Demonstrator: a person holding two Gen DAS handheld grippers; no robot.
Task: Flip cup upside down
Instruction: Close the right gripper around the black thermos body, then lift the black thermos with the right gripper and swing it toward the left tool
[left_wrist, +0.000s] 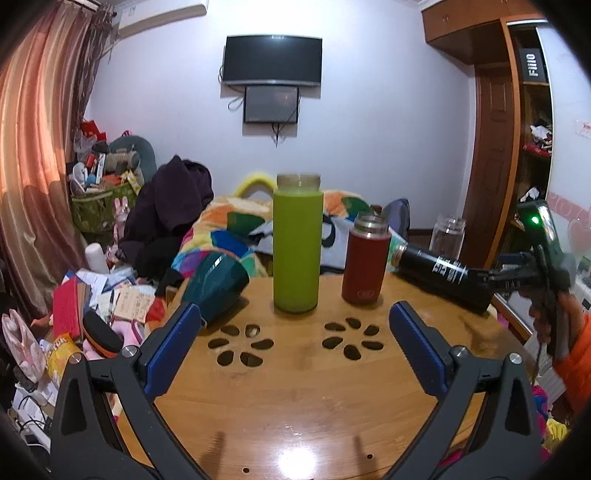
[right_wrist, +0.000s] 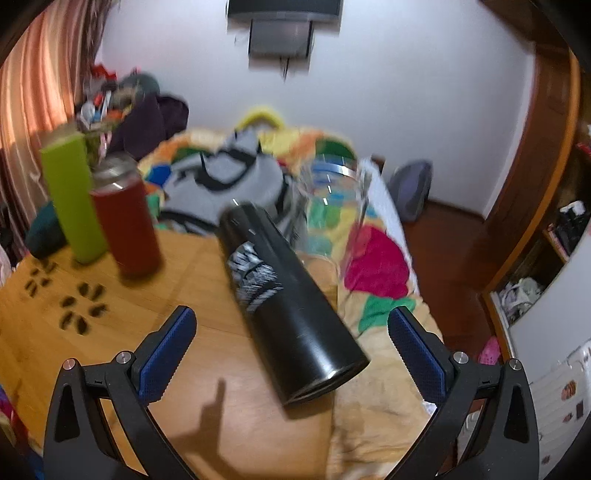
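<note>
Left gripper (left_wrist: 295, 334): blue-padded fingers (left_wrist: 170, 345) spread wide, nothing between them, hovering over the round wooden counter (left_wrist: 295, 398) with two flower-shaped cut-out clusters.

Right gripper (right_wrist: 291, 345): fingers (right_wrist: 415, 354) also wide apart. The black cylindrical flask with white lettering (right_wrist: 284, 291) lies tilted between them, base toward the camera; no pad visibly touches it. In the left wrist view the same flask (left_wrist: 439, 277) is near the counter's right edge, steel mouth pointing left toward the red one, base against the right gripper. Whether it rests on the counter or is aloft: cannot tell.

Vessels counted, five:
- one tall lime-green tumbler (left_wrist: 297, 245), upright, centre
- one dark red steel-necked flask (left_wrist: 365, 260), upright, just right of it
- one dark teal cup (left_wrist: 214, 286), tipped on its side at the left edge beside the left finger
- one clear glass jar (left_wrist: 447, 236), behind the black flask
- the black flask

A multicoloured quilt on the bed (right_wrist: 369, 254) lies beyond.
</note>
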